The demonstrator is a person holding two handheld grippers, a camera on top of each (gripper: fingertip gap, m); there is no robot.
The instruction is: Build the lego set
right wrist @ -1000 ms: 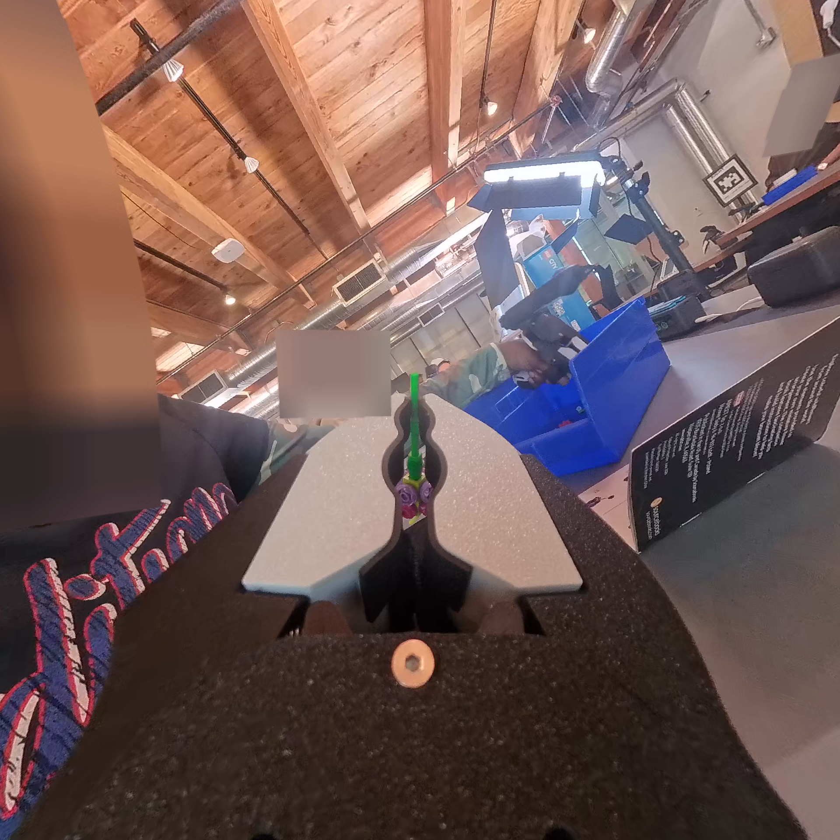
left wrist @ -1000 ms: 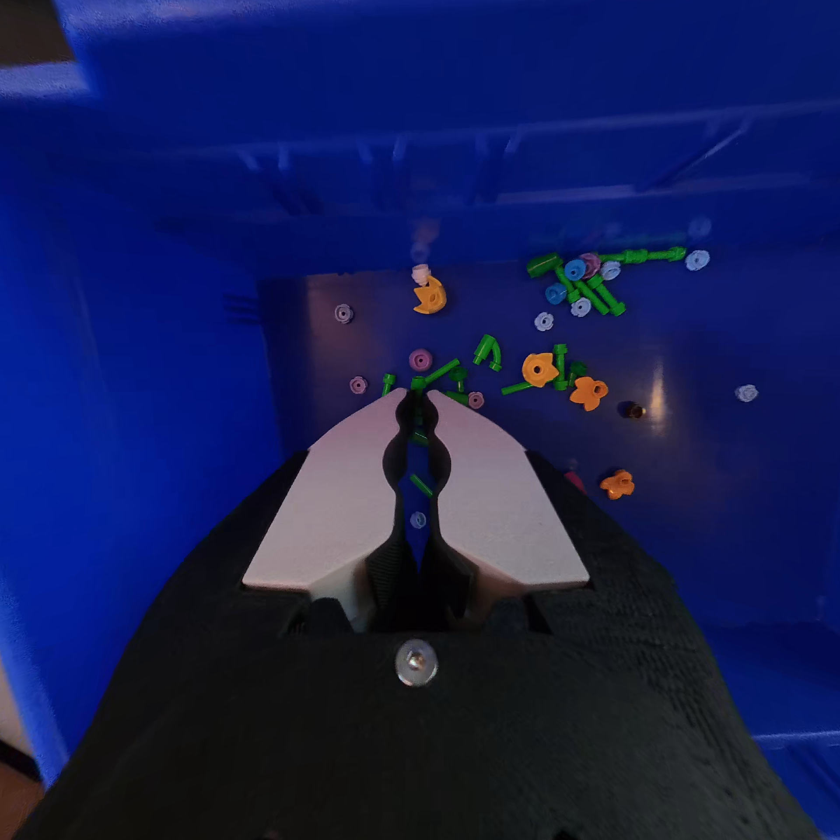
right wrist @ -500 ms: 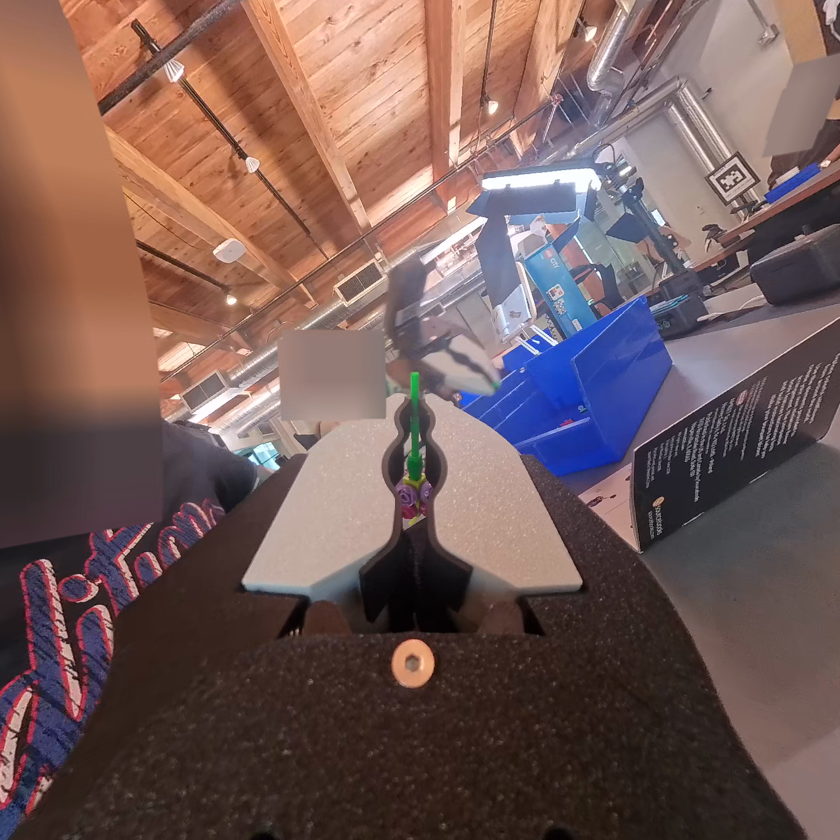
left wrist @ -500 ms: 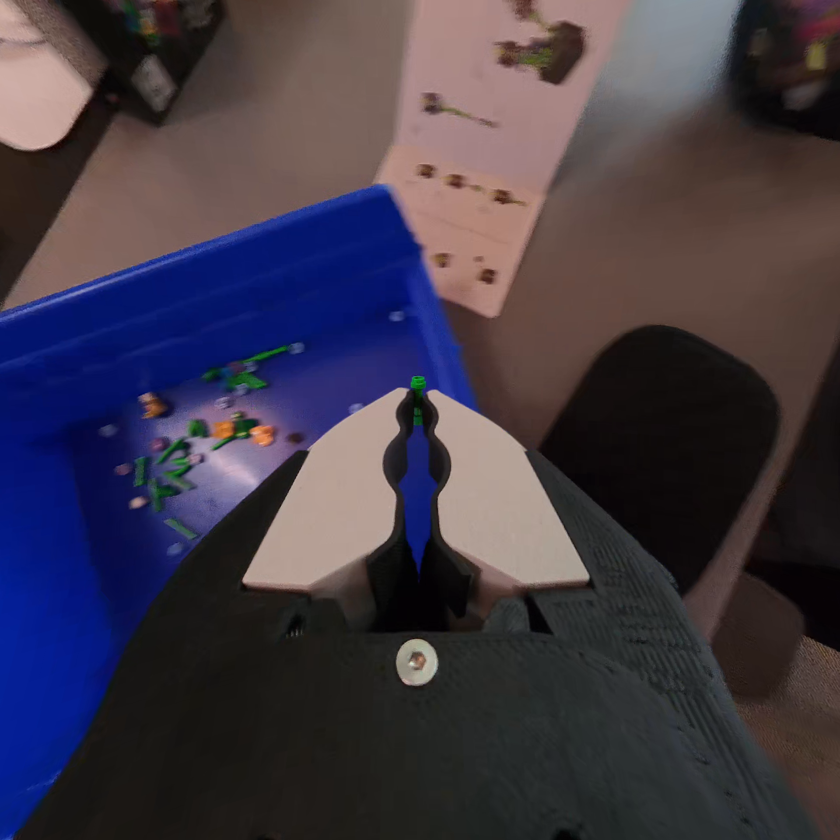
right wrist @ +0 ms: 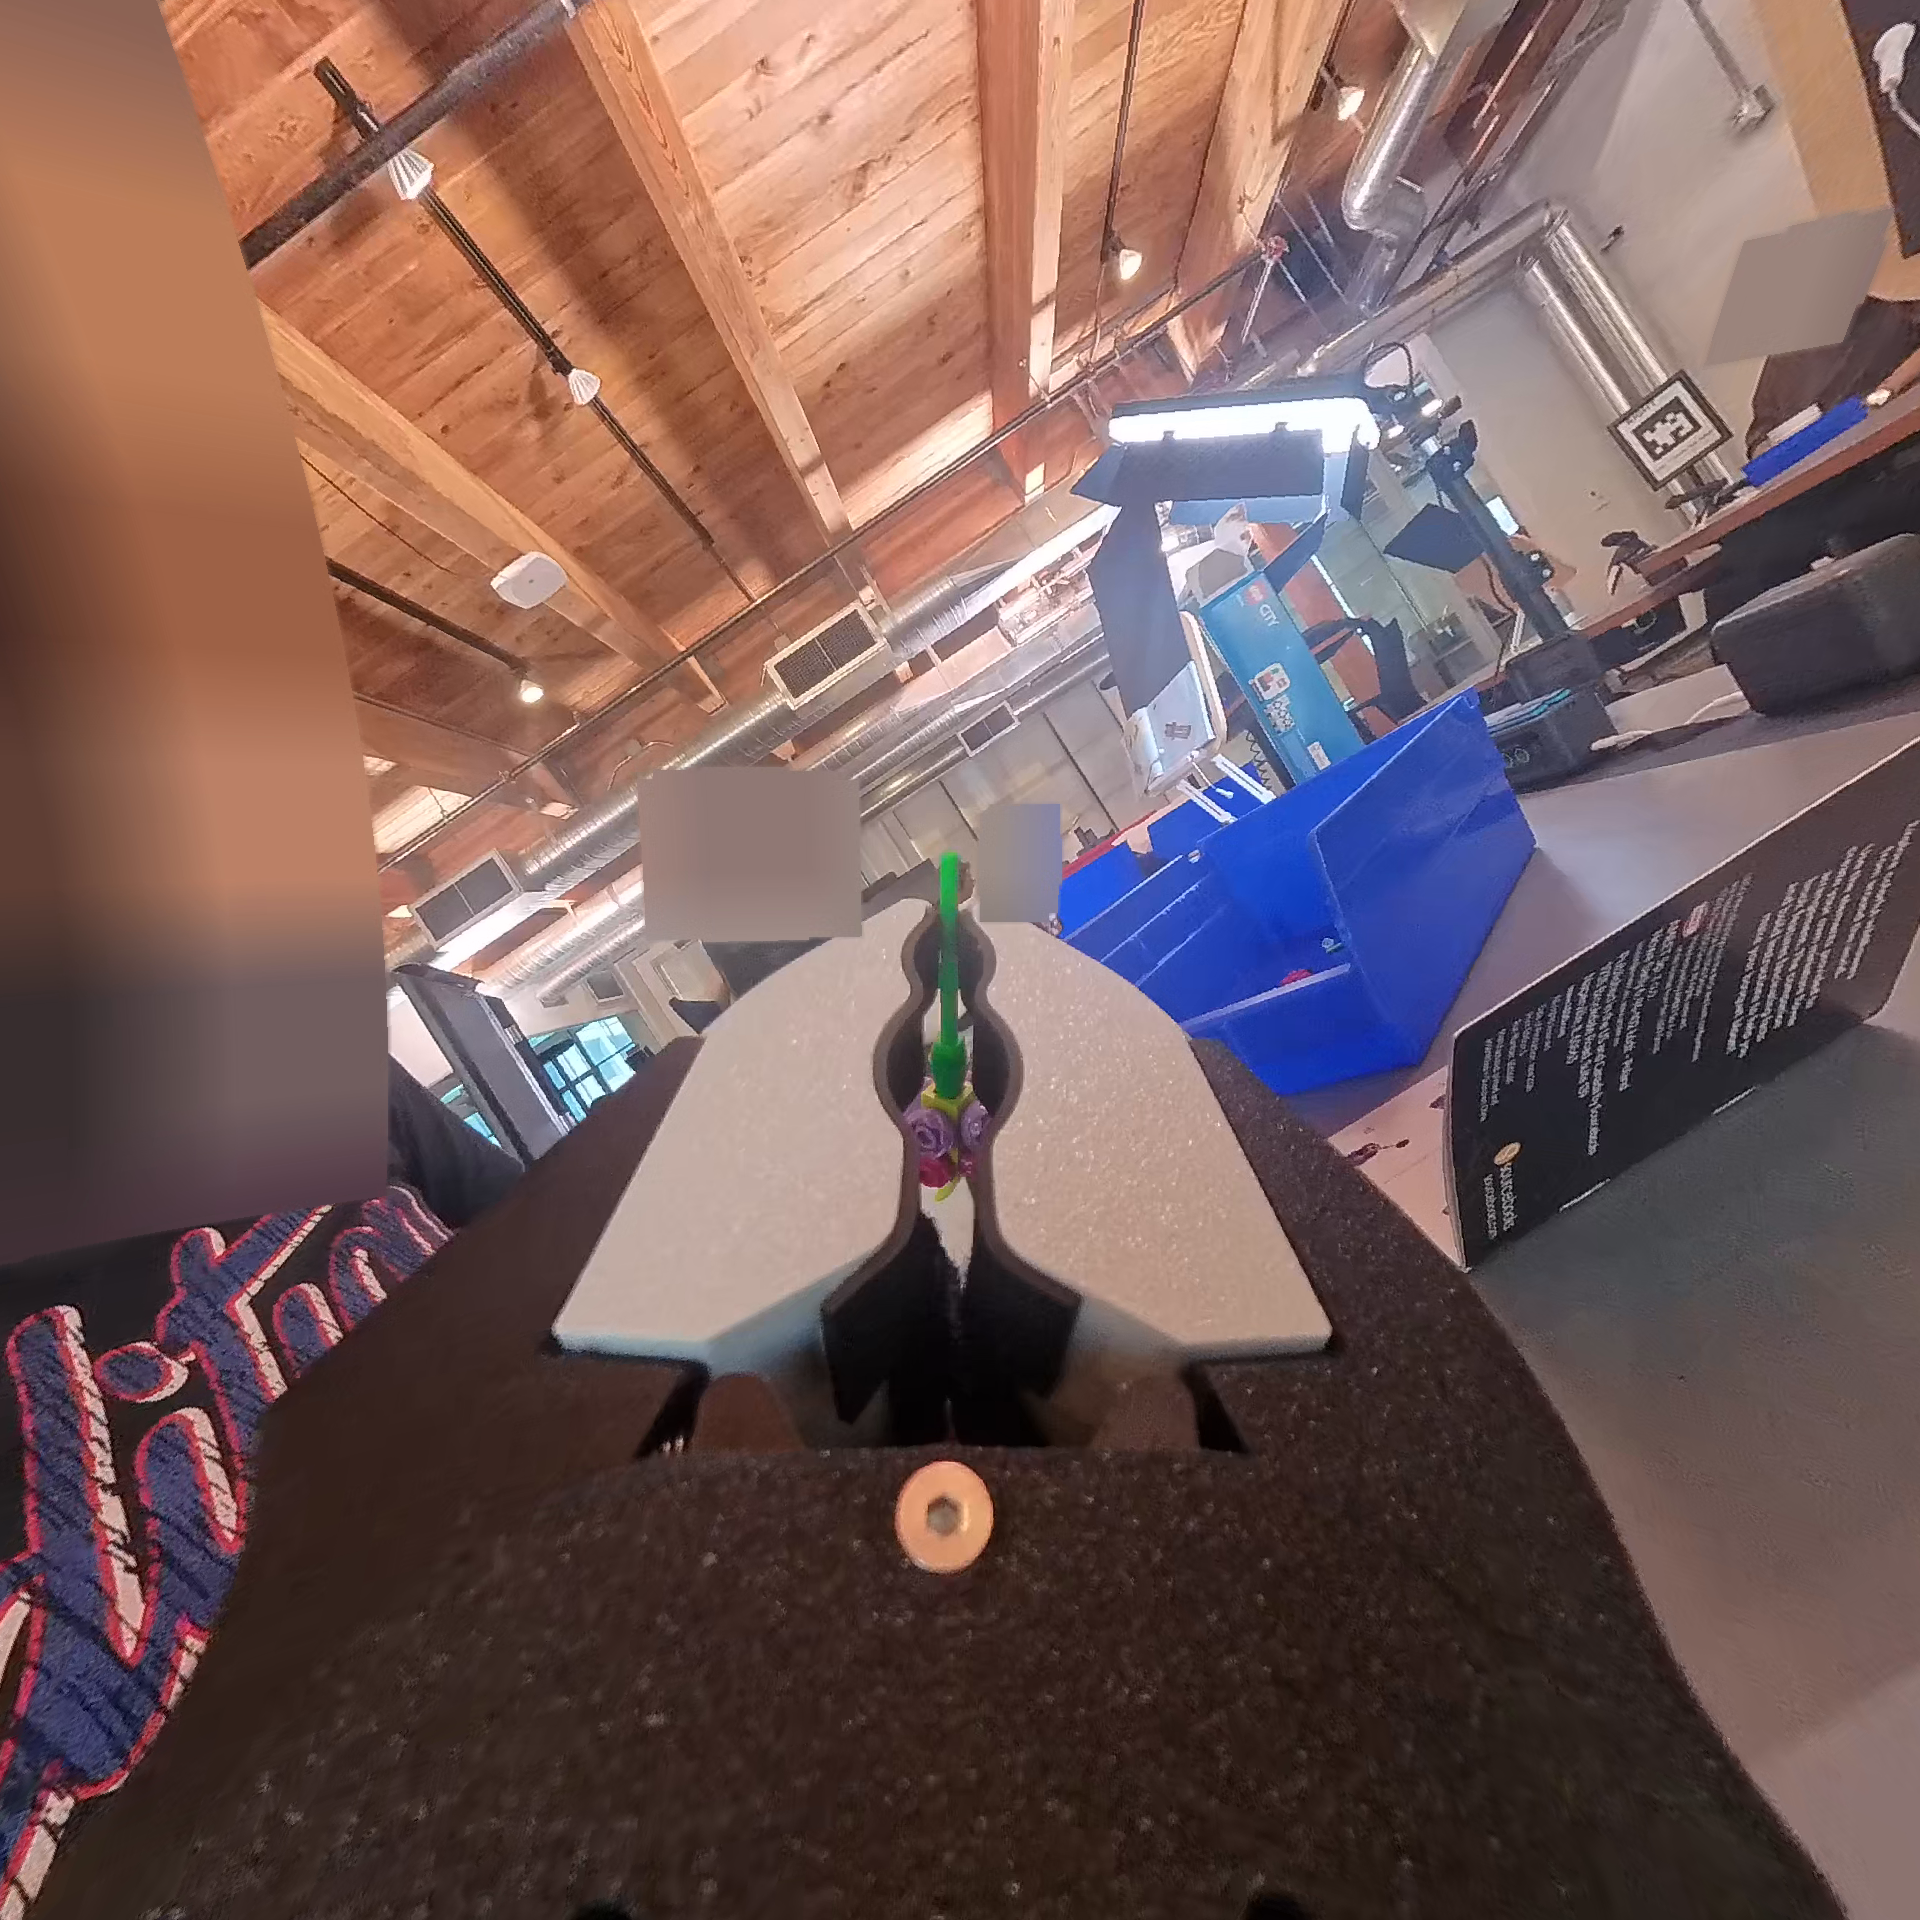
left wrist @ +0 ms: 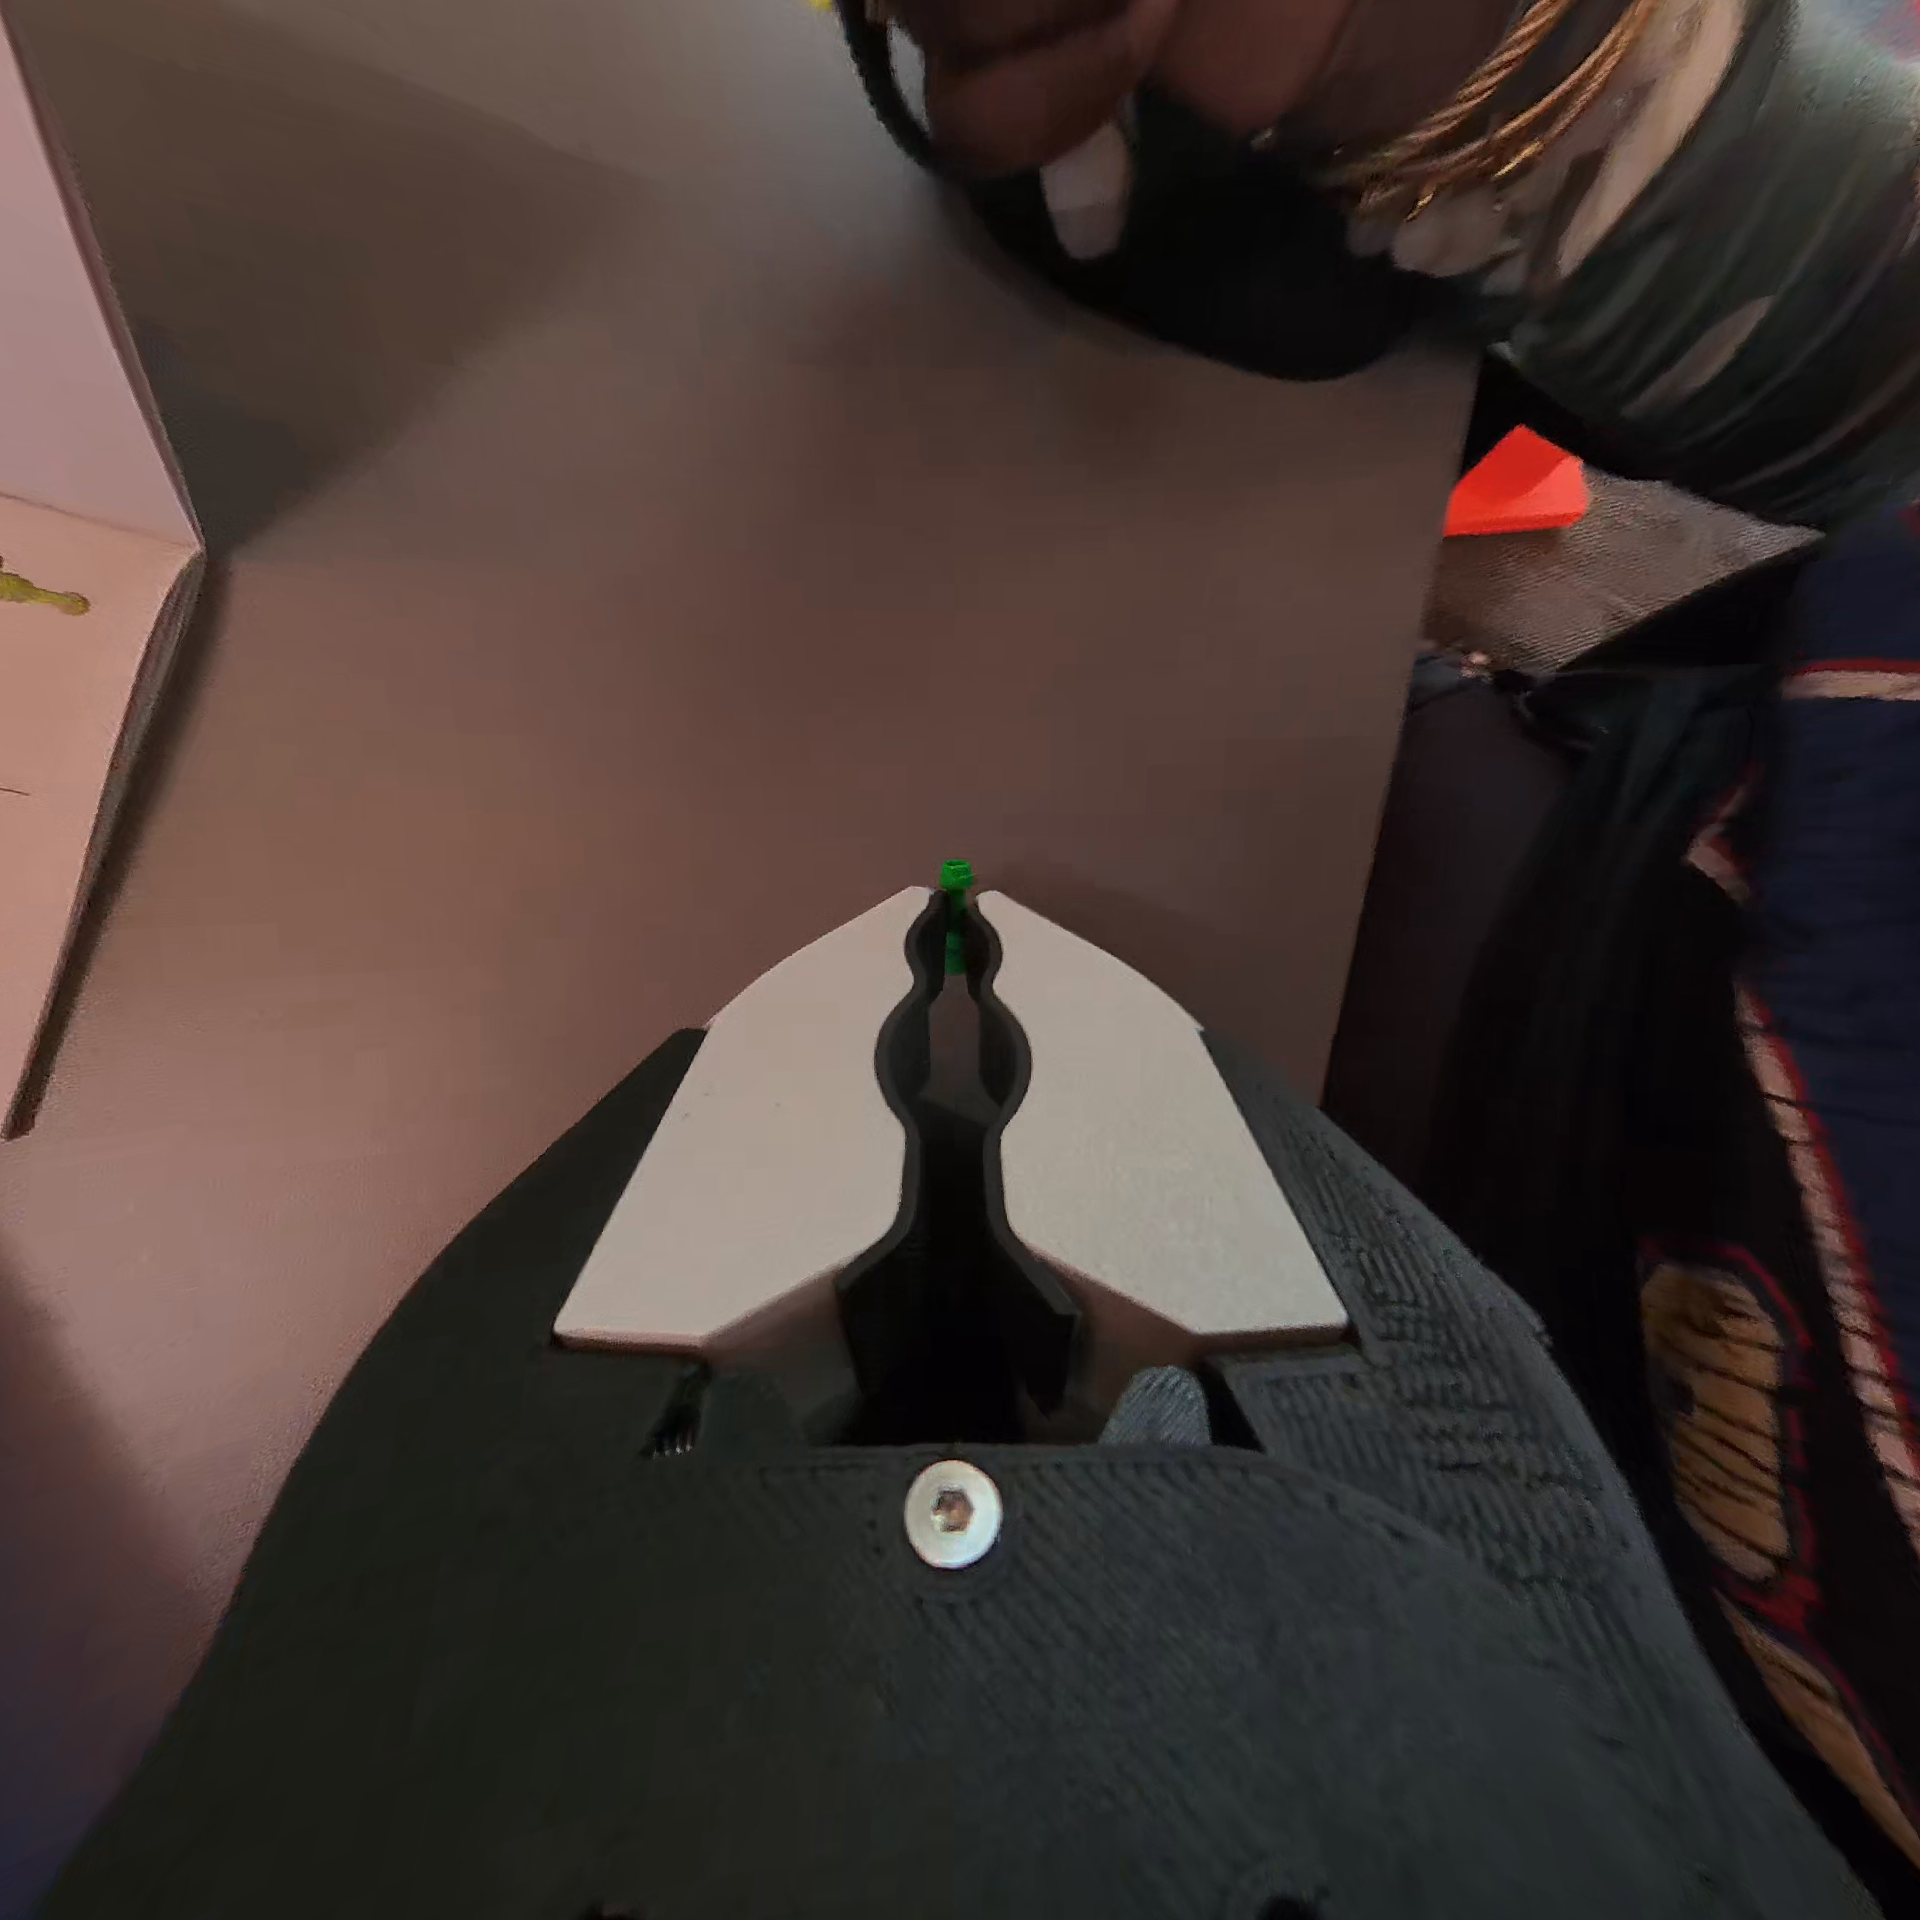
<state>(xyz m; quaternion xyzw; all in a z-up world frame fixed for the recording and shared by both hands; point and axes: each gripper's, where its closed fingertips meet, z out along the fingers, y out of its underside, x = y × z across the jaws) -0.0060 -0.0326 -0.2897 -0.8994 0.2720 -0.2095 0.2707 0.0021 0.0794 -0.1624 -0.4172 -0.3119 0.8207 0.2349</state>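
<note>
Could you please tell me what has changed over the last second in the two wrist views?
The left hand-held gripper was down in the blue bin among loose pieces; it closed on a small green piece, lifted out and swung over the grey table, toward the person. The right hand-held gripper stayed put, shut on the green stem with purple flowers.

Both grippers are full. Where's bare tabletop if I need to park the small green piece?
In the left wrist view, the grey table is bare straight ahead of the left gripper, between the instruction booklet and the table's right edge. The right wrist view is crowded: a black box, blue bins. The small green piece could rest there.
</note>
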